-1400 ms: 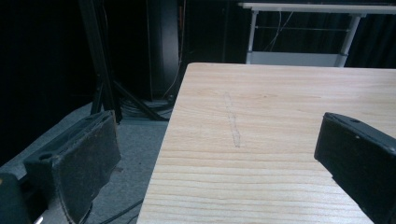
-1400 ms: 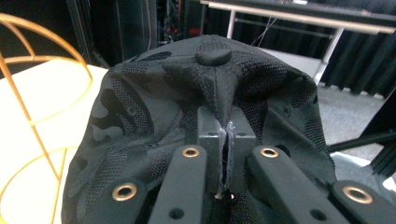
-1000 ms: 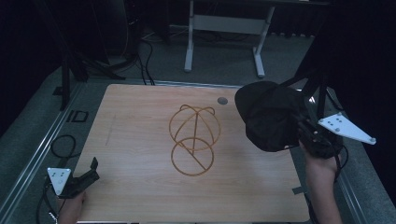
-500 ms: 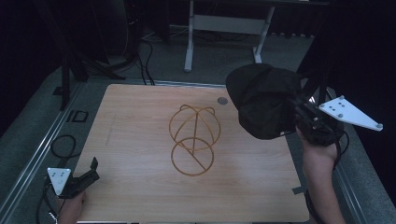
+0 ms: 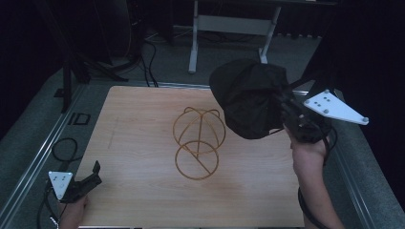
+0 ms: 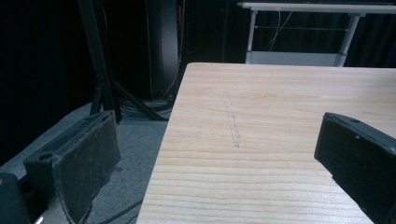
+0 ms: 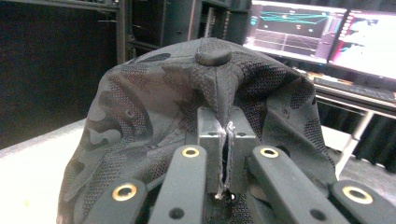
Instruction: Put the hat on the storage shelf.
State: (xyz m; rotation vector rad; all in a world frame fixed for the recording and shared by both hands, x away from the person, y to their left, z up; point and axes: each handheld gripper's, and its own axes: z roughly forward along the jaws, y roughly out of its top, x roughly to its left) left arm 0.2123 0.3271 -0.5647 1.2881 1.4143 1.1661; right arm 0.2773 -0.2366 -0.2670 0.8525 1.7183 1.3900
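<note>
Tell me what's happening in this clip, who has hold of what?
A person works with a claw in each hand at a light wooden table. The right claw is clamped on the fabric of a black camouflage-patterned cap, held in the air above the table's far right part, beside a gold wire stand of looped rings at the table's middle. The left claw rests open at the near left corner, holding nothing.

A wire stand (image 5: 198,143) sits in the middle of the table (image 5: 133,143). The cap (image 5: 250,98) hangs up in the air to its right, in the right gripper (image 5: 286,107). The left gripper (image 5: 90,177) rests at the table's near left corner, well apart from both.
</note>
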